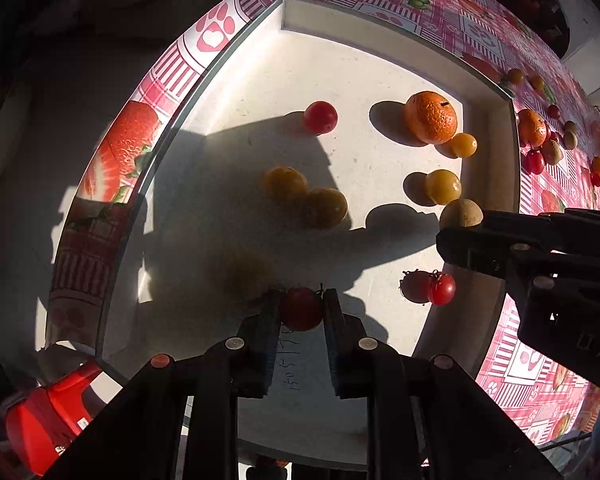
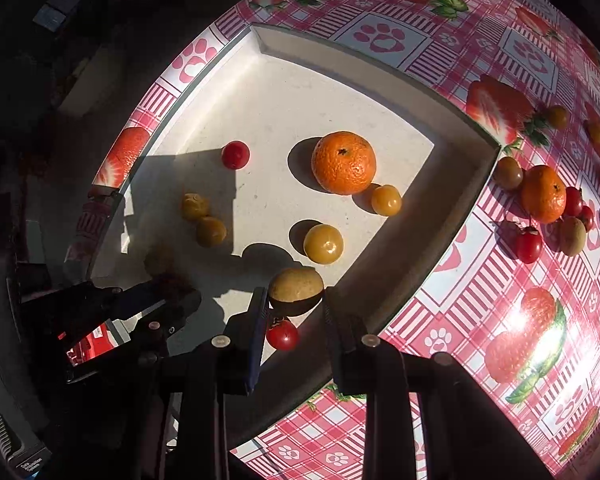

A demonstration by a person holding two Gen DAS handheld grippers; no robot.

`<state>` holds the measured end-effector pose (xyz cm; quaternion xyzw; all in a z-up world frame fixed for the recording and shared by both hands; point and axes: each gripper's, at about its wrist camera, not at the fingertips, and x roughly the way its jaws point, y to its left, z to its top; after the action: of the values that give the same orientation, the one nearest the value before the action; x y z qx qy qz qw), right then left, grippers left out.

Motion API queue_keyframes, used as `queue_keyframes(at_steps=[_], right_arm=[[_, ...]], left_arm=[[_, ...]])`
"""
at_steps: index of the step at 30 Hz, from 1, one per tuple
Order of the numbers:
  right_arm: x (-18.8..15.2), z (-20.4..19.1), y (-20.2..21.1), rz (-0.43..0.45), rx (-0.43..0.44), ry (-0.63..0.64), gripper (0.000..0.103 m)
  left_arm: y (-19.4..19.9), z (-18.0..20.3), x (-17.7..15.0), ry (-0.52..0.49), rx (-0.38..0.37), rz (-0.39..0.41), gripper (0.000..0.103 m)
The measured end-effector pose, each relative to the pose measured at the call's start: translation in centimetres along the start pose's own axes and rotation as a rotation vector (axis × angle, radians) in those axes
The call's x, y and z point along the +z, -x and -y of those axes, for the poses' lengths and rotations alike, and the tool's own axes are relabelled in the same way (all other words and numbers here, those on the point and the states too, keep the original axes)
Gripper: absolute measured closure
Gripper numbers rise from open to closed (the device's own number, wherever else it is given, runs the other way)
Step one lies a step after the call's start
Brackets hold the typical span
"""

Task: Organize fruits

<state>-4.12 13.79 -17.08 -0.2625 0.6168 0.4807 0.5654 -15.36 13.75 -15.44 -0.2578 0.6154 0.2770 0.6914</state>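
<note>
A white tray (image 1: 488, 92) holds a mandarin (image 1: 431, 117), several yellow tomatoes (image 1: 443, 186) and red cherry tomatoes (image 1: 320, 117). My left gripper (image 1: 302, 307) is shut on a red cherry tomatoes piece (image 1: 301, 309) low over the tray's near side. My right gripper (image 2: 296, 300) is shut on a tan round fruit (image 2: 297, 285) above the tray's right edge; it shows in the left wrist view (image 1: 460, 213) too. In the right wrist view the same tray (image 2: 456, 208) holds the mandarin (image 2: 343, 162), and a red tomato (image 2: 283, 334) lies below the held fruit.
On the pink strawberry-print tablecloth (image 2: 480, 320) right of the tray lie more fruits: a mandarin (image 2: 543, 193), red tomatoes (image 2: 529, 243), a tan fruit (image 2: 573, 236). A red object (image 1: 48, 416) sits off the table's left edge.
</note>
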Motion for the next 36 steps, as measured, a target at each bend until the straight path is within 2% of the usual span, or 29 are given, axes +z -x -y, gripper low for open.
queue_keyframes(at_steps=[6,11,13,14,15,16,20,21,22,23,27,31,36], right_arm=[[0.5,-0.6,-2.1,-0.039,-0.023,0.033,0.073],[0.6,-1.0,-2.8,-0.045,-0.027,0.046,0.072],[1.0,-1.3,-3.1,-0.049,-0.01,0.042,0.066],[1.0,-1.3,-3.2,-0.051,0.002,0.042,0.062],[1.3,-1.5,-3.3,-0.054,0.004,0.043,0.052],[1.3,-1.6,-3.3,-0.055,-0.003,0.047,0.043],[1.2,-1.8,-2.7,-0.044,0.009,0.039,0.041],[1.2,-1.9,-2.5,-0.041,0.011,0.037,0.036],[1.3,-2.0,-2.2,-0.038,0.013,0.034,0.026],[1.2,-2.1,-1.7,-0.03,0.017,0.03,0.022],[1.1,-2.4,0.9,0.025,-0.001,0.02,0.017],[0.6,-2.1,3.5,0.059,-0.057,0.005,0.016],[-1.5,-1.1,5.7,0.055,-0.113,-0.001,0.015]], left_arm=[[-0.3,0.9,0.3,-0.041,0.032,0.014,0.081],[-0.3,1.0,0.5,-0.041,0.023,0.014,0.08],[-0.3,0.9,0.6,-0.04,0.007,0.012,0.066],[-0.2,0.9,0.6,-0.039,0.009,0.013,0.038],[0.1,0.6,0.5,-0.039,0.023,0.027,0.019],[0.4,0.5,0.4,-0.036,0.034,0.05,0.018],[0.9,0.2,0.4,-0.034,0.003,0.024,0.017],[1.0,0.4,0.4,-0.036,0.002,0.02,0.017],[1.1,0.4,0.3,-0.038,0.007,0.016,0.017],[1.2,0.4,0.3,-0.037,0.013,0.011,0.0],[2.4,0.5,0.2,-0.047,0.035,0.026,0.0],[3.9,0.4,0.1,-0.036,0.043,0.043,0.0],[4.9,0.4,-0.2,-0.071,0.09,0.002,0.0]])
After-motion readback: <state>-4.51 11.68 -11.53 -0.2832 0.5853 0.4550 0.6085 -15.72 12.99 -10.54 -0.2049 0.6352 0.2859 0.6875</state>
